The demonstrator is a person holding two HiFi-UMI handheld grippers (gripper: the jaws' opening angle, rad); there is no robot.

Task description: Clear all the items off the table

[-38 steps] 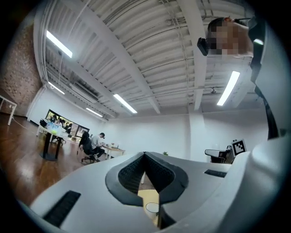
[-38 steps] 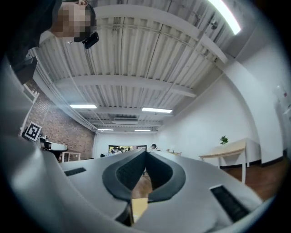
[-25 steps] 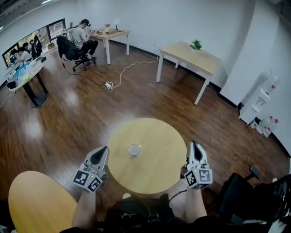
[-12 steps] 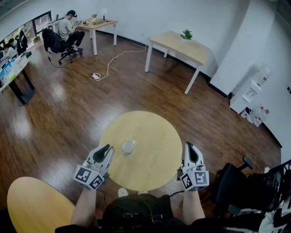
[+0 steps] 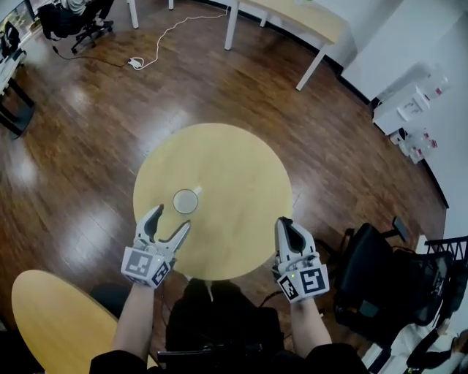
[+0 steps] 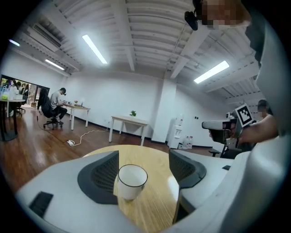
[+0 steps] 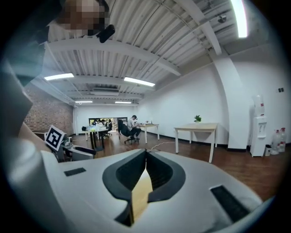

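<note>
A white cup [image 5: 185,201] with a dark rim stands upright on the round wooden table [image 5: 234,168], left of its middle. My left gripper [image 5: 171,218] is at the table's near left edge, and its jaws have just been opening. They now stand wide, with nothing pressed between them. In the left gripper view the cup [image 6: 131,181] sits just ahead of the left gripper [image 6: 143,158], closer to the left jaw and apart from both pads. My right gripper [image 5: 284,222] hovers at the table's near right edge. In the right gripper view that gripper [image 7: 145,154] is shut and empty.
A second round wooden table [image 5: 58,321] lies at the lower left. A black office chair [image 5: 380,281] stands close on the right. Farther off are a rectangular table [image 5: 311,18], a cable with a power strip [image 5: 135,63] on the wood floor, and white units [image 5: 409,109].
Both grippers have come down toward the table's near edge. The left jaws have gone from shut to wide open. The view has tilted down, so the cup now lies just ahead of the left gripper.
</note>
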